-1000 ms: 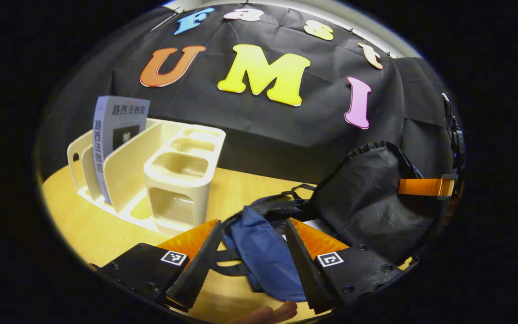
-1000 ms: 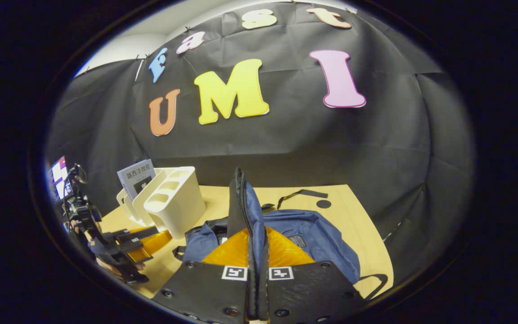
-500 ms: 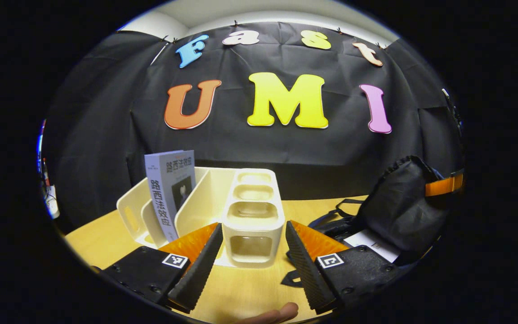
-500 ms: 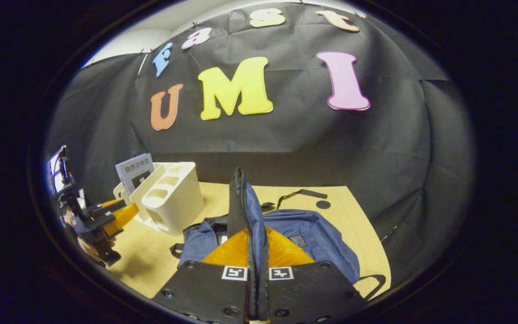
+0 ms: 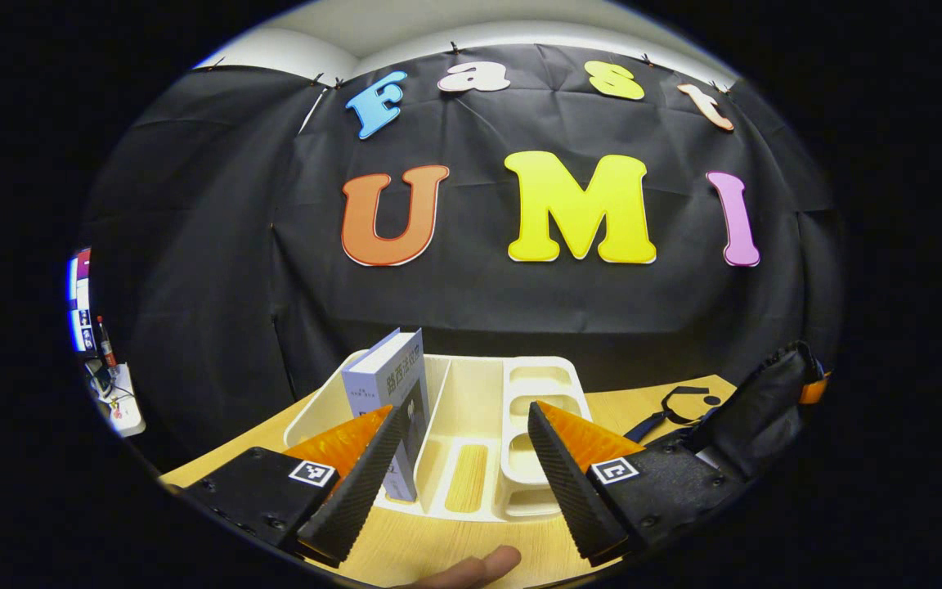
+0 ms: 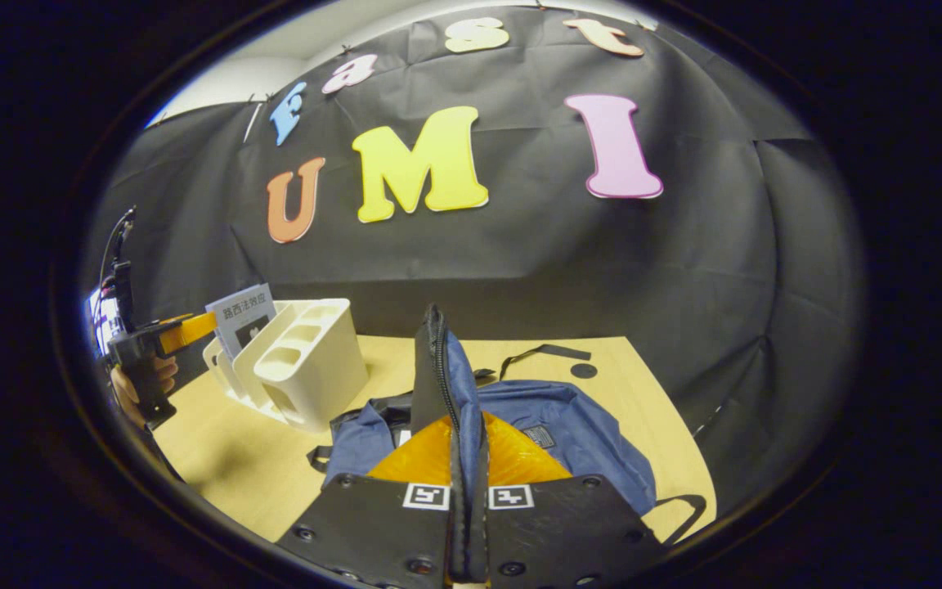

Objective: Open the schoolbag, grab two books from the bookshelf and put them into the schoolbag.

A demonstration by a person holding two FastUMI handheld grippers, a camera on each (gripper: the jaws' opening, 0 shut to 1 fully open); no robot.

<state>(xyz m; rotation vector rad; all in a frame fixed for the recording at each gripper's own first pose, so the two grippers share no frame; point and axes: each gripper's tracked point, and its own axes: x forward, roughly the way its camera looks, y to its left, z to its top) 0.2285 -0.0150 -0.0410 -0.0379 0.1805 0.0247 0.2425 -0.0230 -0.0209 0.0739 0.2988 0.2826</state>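
Schoolbag lies on the right part of the surface, and I keep its zip-edged flap pinched upright in my right hand-held gripper, whose fingers are pressed together on the fabric. That keeps the mouth open, so I judge that hand should simply hold where it is.

My left hand-held gripper is spread wide with nothing in it, pointing at the bookshelf on the left part of the surface. One book stands upright in a left slot, leaning against a divider; the left finger sits in front of the book's lower edge, though I cannot tell whether it touches.

To do this well, I would shift left until the book's spine sits between both fingers, go in above the divider so the rack wall is not caught, then close squarely on the covers. A skewed grip could let the book twist or drag the light rack along.
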